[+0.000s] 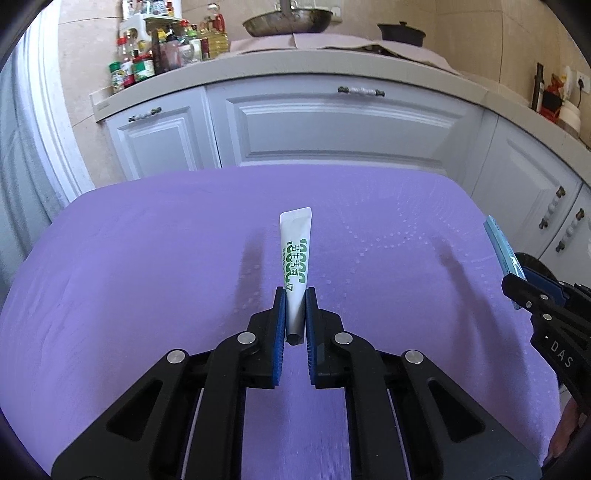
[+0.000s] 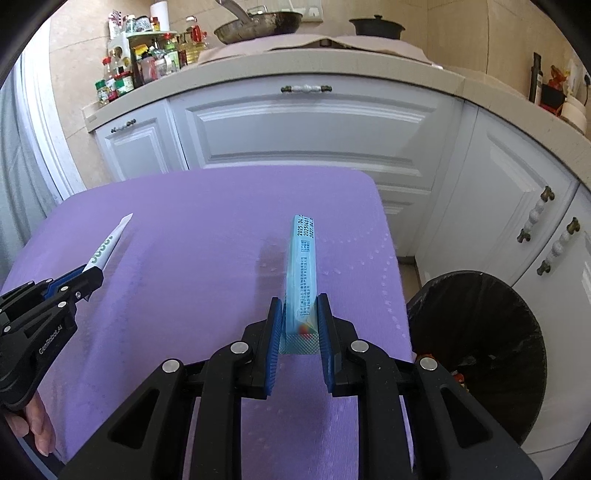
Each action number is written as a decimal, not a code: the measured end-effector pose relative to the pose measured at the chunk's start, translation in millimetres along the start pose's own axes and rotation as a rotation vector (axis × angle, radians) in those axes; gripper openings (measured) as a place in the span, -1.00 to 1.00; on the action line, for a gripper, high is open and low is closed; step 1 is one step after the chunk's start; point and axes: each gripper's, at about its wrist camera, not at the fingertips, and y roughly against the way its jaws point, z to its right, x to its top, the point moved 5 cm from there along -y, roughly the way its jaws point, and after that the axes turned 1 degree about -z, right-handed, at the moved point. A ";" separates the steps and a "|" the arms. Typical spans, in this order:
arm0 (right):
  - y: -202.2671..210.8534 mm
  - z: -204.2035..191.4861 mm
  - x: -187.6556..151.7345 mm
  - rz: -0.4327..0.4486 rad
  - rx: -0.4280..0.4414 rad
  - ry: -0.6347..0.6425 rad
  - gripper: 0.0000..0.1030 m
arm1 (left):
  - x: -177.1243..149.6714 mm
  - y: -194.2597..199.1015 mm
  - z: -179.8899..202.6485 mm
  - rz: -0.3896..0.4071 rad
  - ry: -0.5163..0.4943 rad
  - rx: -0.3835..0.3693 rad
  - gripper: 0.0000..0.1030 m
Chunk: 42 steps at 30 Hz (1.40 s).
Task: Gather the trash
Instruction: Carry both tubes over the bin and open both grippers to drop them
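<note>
Two pieces of trash are up off the purple desk [image 1: 147, 258] at once. Nearest the left camera, the left hand-held gripper [image 1: 295, 310] has its blue pads pinched tight on the cap end of a white tube with green lettering [image 1: 295, 254], the flat crimped tail pointing away over the cloth. Over on the right, the right hand-held gripper [image 2: 300, 317] is clamped on the near end of a light blue packet [image 2: 303, 266], long and narrow, printed with dates, held on edge above the desk. Just beyond the desk's right edge stands a round trash bin with a black liner [image 2: 480, 350]. Further back, white kitchen cabinets [image 2: 306, 133], and a wok [image 2: 258, 24] on top.
</note>
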 end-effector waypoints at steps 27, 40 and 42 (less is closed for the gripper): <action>105.2 48.3 -24.8 0.176 -0.080 -0.072 -0.61 | -2.6 102.6 64.5 0.172 -0.073 -0.122 -0.81; 129.5 117.0 -44.5 0.202 -0.206 -0.167 -0.61 | -2.4 112.1 151.1 0.200 -0.197 -0.245 -0.81; 132.1 127.9 -46.7 0.205 -0.232 -0.176 -0.61 | -2.1 110.6 165.5 0.203 -0.214 -0.259 -0.81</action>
